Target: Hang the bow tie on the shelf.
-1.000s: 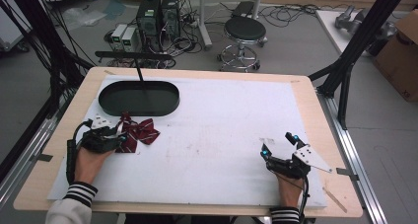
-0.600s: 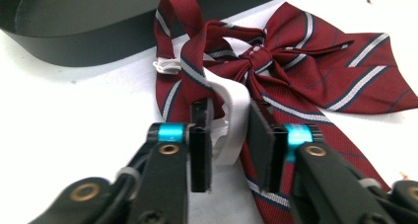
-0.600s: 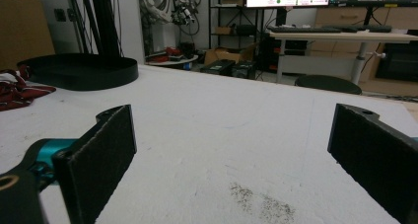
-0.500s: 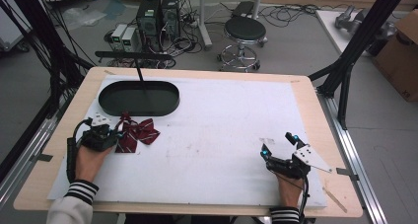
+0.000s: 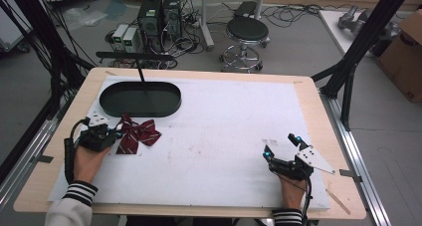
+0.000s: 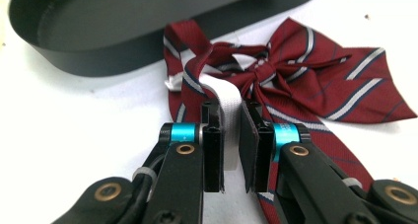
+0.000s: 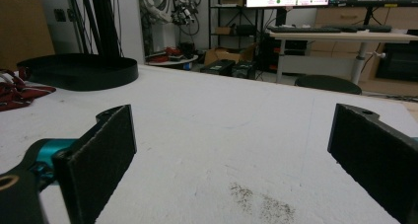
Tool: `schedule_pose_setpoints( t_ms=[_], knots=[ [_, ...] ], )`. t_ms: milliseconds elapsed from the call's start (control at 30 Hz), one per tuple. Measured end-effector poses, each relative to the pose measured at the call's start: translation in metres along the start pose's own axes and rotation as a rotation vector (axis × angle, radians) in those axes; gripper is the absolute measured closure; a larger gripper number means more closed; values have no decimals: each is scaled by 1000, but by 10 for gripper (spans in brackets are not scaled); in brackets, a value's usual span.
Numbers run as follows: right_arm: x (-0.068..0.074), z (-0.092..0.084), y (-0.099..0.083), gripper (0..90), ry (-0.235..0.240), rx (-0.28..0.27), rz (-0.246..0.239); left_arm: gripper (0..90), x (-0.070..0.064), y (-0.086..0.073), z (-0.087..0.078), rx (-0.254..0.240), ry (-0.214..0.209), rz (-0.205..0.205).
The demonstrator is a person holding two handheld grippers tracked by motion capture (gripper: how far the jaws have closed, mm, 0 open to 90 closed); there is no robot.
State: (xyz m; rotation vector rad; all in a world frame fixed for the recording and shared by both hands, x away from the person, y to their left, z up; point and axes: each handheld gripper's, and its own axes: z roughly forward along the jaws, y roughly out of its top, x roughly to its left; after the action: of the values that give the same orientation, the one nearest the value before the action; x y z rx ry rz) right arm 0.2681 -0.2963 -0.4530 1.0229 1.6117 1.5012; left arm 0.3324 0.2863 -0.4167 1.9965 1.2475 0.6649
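Note:
A dark red striped bow tie (image 5: pixel 142 135) lies on the white mat just in front of the black oval tray (image 5: pixel 107 104). My left gripper (image 5: pixel 117 135) sits at the bow's left end. In the left gripper view its jaws (image 6: pixel 231 113) are pinched on the bow tie's white strap (image 6: pixel 229 98), with the bow (image 6: pixel 305 76) spread out beyond and the tray (image 6: pixel 98 51) behind. My right gripper (image 5: pixel 279 145) rests near the front right of the mat, open with nothing between its jaws (image 7: pixel 246 150). The right gripper view has the bow tie (image 7: pixel 19 93) far off at the left.
A thin black post (image 5: pixel 142 76) with a crossbar rises from the tray. The white mat (image 5: pixel 224 126) covers most of the wooden table, whose edge (image 5: pixel 338 151) runs close to the right gripper. A stool and computer boxes stand on the floor behind.

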Motion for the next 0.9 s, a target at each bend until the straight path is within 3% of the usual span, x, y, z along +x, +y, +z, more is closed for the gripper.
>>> schedule_pose_setpoints(
  t_ms=[500,900],
  knots=[
    [0,0,0,33,0,0,1,808,5,34,-31,-156,-9,26],
    [0,0,0,33,-1,0,2,808,6,75,-48,-240,-8,90]
  ],
)
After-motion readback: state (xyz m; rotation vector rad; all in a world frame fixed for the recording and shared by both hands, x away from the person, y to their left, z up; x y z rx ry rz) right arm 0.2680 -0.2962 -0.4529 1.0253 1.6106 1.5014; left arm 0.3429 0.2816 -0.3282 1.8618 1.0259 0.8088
